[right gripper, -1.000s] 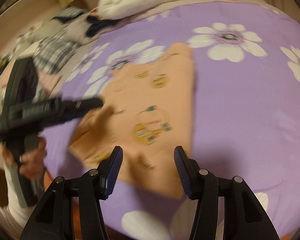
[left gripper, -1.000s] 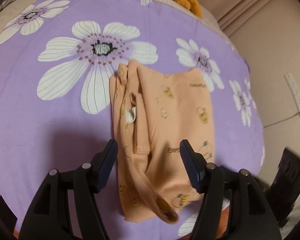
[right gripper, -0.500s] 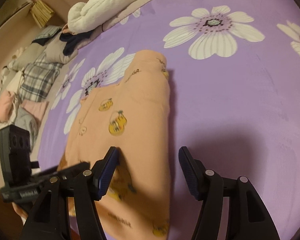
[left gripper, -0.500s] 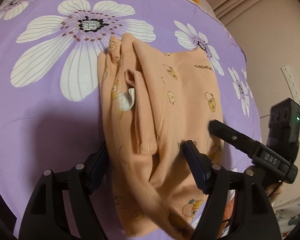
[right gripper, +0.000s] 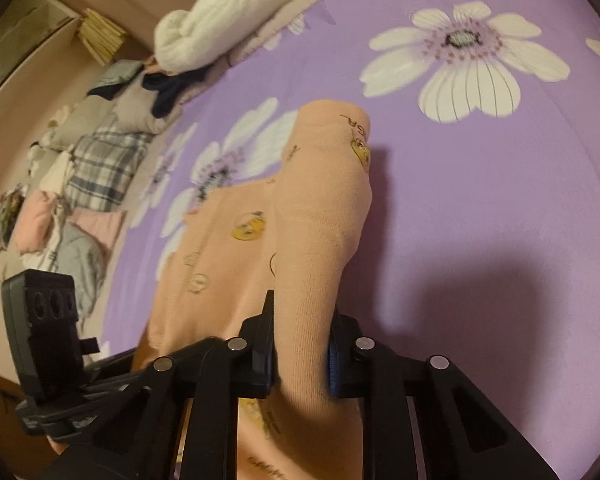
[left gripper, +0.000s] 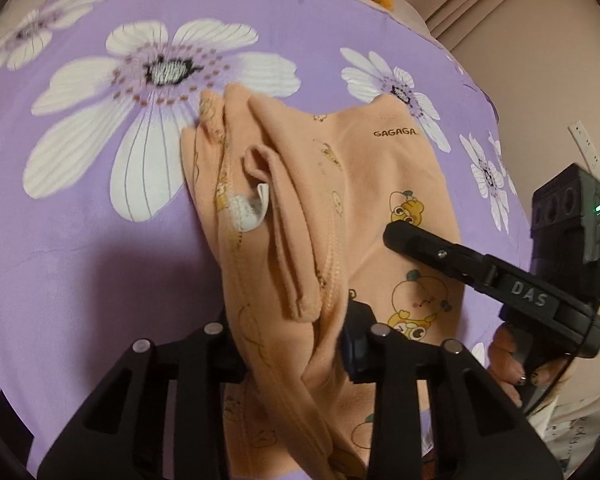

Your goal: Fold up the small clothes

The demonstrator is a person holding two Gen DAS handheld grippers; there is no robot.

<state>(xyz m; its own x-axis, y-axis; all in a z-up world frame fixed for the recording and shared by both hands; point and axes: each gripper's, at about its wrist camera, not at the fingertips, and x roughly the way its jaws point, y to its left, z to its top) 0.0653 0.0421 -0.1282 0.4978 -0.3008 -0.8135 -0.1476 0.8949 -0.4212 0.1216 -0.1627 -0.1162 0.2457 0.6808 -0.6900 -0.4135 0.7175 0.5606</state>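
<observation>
Your left claw (left gripper: 292, 344) is closing on the near edge of the peach garment (left gripper: 380, 184), bunched cloth pinched between its fingers. Your right claw (right gripper: 300, 356) is closing too, gripping a raised fold of the garment (right gripper: 320, 216) at its right side. The garment lies partly folded on the purple flowered bed (left gripper: 80, 272), white label (left gripper: 246, 210) showing. In the left view, your right hand (left gripper: 512, 364) holds its gripper beside the cloth. Other clothes (right gripper: 96, 168) sit piled at the bed's far left.
</observation>
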